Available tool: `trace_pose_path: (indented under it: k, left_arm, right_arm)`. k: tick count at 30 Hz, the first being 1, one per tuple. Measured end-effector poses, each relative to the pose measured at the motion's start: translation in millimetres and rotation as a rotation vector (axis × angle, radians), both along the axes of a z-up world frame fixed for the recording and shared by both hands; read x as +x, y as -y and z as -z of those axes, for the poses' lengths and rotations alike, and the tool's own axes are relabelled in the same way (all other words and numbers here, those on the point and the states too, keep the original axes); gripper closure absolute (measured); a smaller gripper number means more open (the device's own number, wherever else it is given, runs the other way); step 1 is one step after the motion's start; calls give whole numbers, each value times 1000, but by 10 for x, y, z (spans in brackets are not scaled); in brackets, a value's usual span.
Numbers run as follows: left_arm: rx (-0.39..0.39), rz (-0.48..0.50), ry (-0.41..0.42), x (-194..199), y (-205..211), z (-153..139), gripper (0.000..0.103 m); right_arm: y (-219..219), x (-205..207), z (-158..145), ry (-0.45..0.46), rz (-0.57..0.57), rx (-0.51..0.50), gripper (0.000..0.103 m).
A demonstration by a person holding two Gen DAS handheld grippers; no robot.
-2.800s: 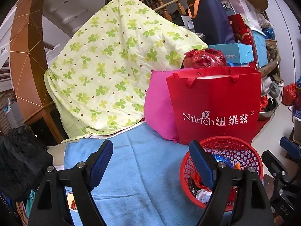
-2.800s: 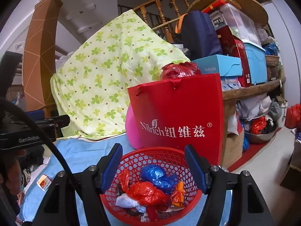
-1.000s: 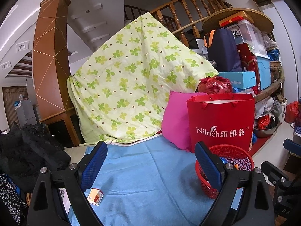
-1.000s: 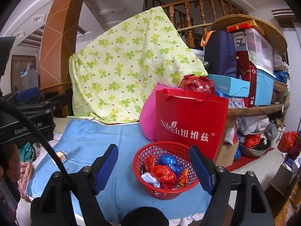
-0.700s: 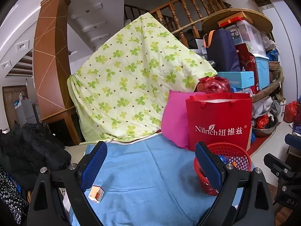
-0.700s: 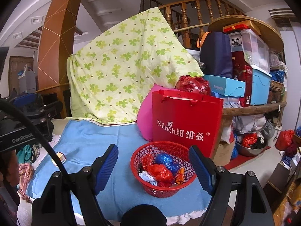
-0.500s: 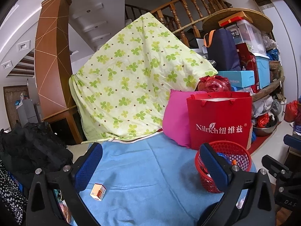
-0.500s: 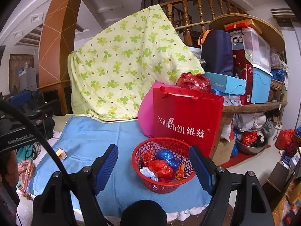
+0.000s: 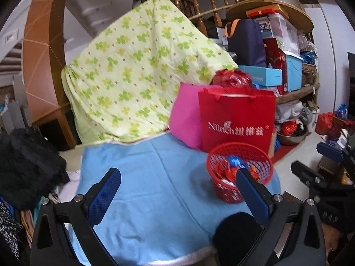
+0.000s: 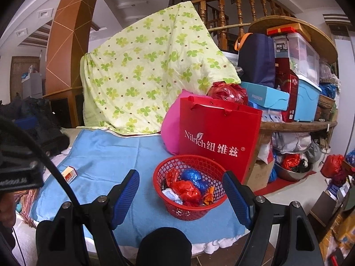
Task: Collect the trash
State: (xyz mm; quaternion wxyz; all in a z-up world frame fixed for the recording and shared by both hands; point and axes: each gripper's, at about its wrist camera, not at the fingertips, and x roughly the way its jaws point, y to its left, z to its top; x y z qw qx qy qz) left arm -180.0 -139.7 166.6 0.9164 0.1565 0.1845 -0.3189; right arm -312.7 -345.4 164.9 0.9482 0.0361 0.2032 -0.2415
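Note:
A red mesh basket [image 10: 175, 210] stands on the blue cloth [image 10: 106, 155] at its right end and holds red, blue, orange and white crumpled wrappers [image 10: 186, 188]. It also shows in the left wrist view [image 9: 221, 195]. A small red and white box [image 10: 69, 173] lies on the cloth at the left. My right gripper [image 10: 180, 196] is open and empty, held back in front of the basket. My left gripper [image 9: 177, 190] is open and empty above the cloth, left of the basket.
A red paper bag [image 10: 219, 137] and a pink cushion [image 10: 170, 128] stand right behind the basket. A green clover quilt [image 10: 144, 75] hangs at the back. Black clothing [image 9: 24, 161] lies at the left. Stacked boxes [image 10: 297, 82] fill shelves at the right.
Both grippers have drawn back and up from the table, so more of the cloth and its front edge shows. The small box has left the left wrist view.

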Motion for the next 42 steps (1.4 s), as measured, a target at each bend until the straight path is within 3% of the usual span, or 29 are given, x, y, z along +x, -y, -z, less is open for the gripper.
trace_pose_path:
  k: [5,12,25,42]
  left_arm:
    - [29,-3,-20,-51,21,99,0]
    - [85,-34,32,-145,99,178,0]
    - [78,-73,90,-159,35,138,0]
    - [81,-123,87,-79,-75,160,0]
  right_arm:
    - [74,-72,10,-4,23,20,23]
    - [123,-119,21,-7,38,32,23]
    - [94,-46,88,-35,22,32,23]
    - [-54,48,94,-46,-14,16,23]
